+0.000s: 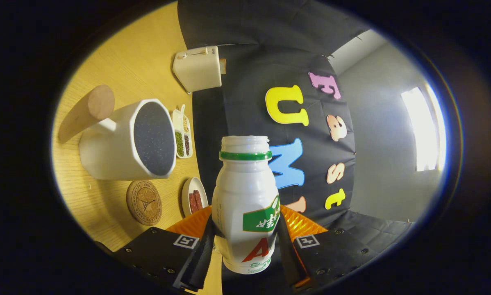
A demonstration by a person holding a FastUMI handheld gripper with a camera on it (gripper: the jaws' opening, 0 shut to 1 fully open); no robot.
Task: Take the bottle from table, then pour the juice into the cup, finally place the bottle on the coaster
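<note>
We see the gripper [245, 241] clenched on the white bottle [245, 196], both fingers pressing its sides (cap off, green ring at the neck). The bottle sits between the fingers, lifted off the table [118, 61]; beyond lie the cup [126, 141] and coaster [144, 203].
</note>
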